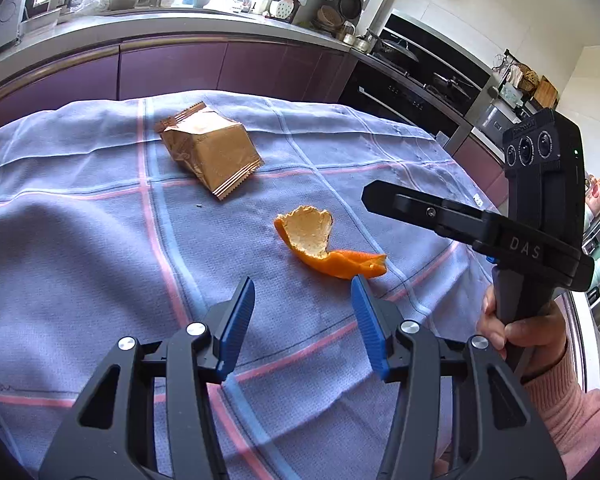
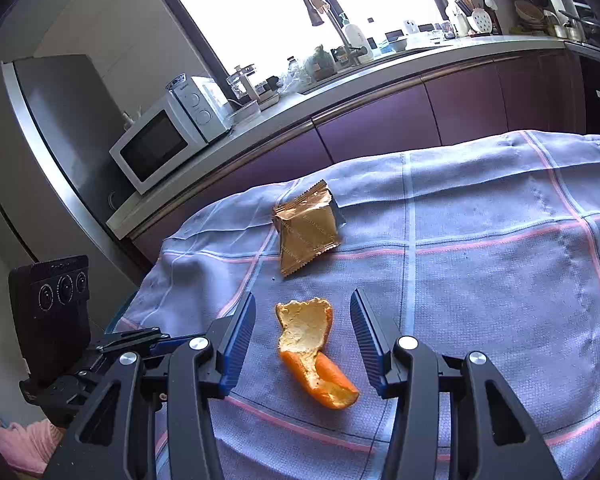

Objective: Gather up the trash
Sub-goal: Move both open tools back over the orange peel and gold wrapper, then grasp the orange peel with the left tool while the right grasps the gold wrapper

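An orange peel point(image 1: 320, 242) lies on the lilac checked tablecloth point(image 1: 80, 240), just beyond my left gripper point(image 1: 303, 290), which is open and empty. A crumpled gold snack wrapper point(image 1: 210, 150) lies farther back on the cloth. In the right wrist view the peel point(image 2: 310, 350) lies between the open blue fingers of my right gripper point(image 2: 303, 304), which holds nothing; the wrapper point(image 2: 306, 228) is beyond it. The right gripper's body also shows in the left wrist view point(image 1: 480, 228), hovering right of the peel.
Purple kitchen cabinets point(image 1: 172, 68) and a cluttered counter run behind the table. An oven and hob point(image 1: 412, 76) stand at the right. A microwave point(image 2: 168, 136) and a fridge point(image 2: 40, 128) stand at the left. The table's edges fall away at the back and sides.
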### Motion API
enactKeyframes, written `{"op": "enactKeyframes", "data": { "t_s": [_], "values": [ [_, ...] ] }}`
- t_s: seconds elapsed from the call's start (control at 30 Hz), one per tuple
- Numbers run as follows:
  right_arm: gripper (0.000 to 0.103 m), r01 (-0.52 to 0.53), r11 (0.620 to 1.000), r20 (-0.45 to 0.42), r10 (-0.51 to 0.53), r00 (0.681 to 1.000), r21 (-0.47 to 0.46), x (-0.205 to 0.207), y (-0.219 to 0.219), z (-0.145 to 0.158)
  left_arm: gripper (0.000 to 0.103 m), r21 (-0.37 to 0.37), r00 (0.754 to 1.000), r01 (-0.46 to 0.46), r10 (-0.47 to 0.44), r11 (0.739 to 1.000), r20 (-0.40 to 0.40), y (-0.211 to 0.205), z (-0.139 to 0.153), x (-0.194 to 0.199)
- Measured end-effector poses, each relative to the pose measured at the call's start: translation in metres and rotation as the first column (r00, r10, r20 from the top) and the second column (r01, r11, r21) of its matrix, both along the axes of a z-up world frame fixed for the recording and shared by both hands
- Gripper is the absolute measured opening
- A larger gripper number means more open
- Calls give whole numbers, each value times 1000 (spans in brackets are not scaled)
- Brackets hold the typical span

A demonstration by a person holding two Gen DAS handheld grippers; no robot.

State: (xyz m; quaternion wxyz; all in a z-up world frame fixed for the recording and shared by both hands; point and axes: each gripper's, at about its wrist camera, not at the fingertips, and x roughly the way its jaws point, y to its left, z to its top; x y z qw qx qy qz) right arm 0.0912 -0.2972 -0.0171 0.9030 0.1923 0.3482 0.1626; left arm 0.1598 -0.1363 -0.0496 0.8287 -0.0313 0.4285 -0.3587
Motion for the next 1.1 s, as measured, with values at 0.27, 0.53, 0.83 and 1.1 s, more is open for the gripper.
{"op": "enactKeyframes", "data": {
  "t_s": [0.27,0.53,0.83,1.1],
  "values": [
    [47,12,1000,-9,-11,1000,28,4,-16,-6,45,27,997,-27,28,999,-75,-29,-17,35],
    [47,-25,999,-4,25,1000,24,32,-14,-2,35,19,993,-31,33,999,-113,-44,-22,51],
    [47,-113,994,-38,113,993,-9,81,14,-5,9,6,989,-39,39,999,-143,-41,-27,53],
    [47,-140,990,-96,136,986,-29,114,25,-17,6,-34,987,-56,50,998,-152,-23,-24,46]
  ]
}}
